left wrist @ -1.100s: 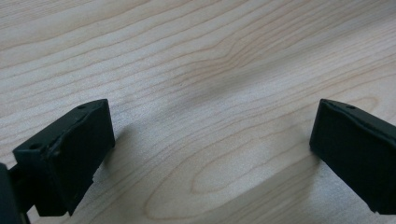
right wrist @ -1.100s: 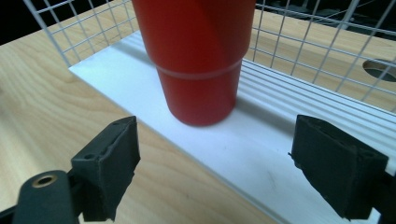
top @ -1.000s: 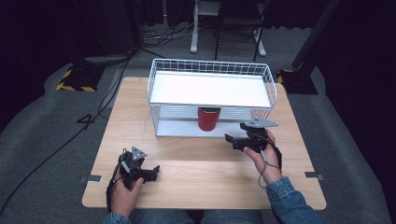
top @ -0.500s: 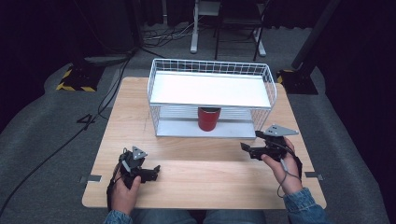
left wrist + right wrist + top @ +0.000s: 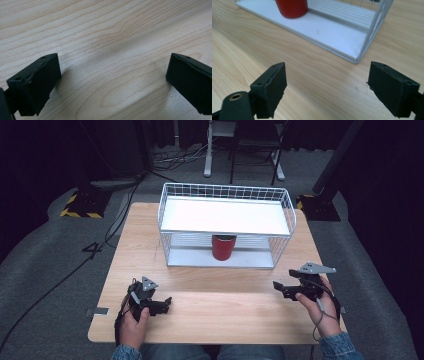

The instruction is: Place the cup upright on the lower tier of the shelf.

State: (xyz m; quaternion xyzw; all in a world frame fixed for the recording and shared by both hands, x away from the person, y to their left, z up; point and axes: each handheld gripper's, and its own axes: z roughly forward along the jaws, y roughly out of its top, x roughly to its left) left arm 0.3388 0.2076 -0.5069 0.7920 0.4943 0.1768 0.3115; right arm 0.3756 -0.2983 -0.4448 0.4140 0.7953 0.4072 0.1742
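A red cup stands on the lower white shelf of a white wire rack at the back middle of the table. The right gripper view shows that red cup at the top left, on the rack's lower shelf. My right gripper is open with nothing between its jaws, low over the wood at the front right, apart from the rack. My left gripper rests open near the front left edge, over bare wood.
The wooden table ends close behind both hands. The rack's wire corner post stands ahead of the right gripper. Cables and a stand's legs lie on the grey floor beyond the table.
My right gripper has drawn back from the rack toward the front right of the table. The left gripper has stayed where it was.
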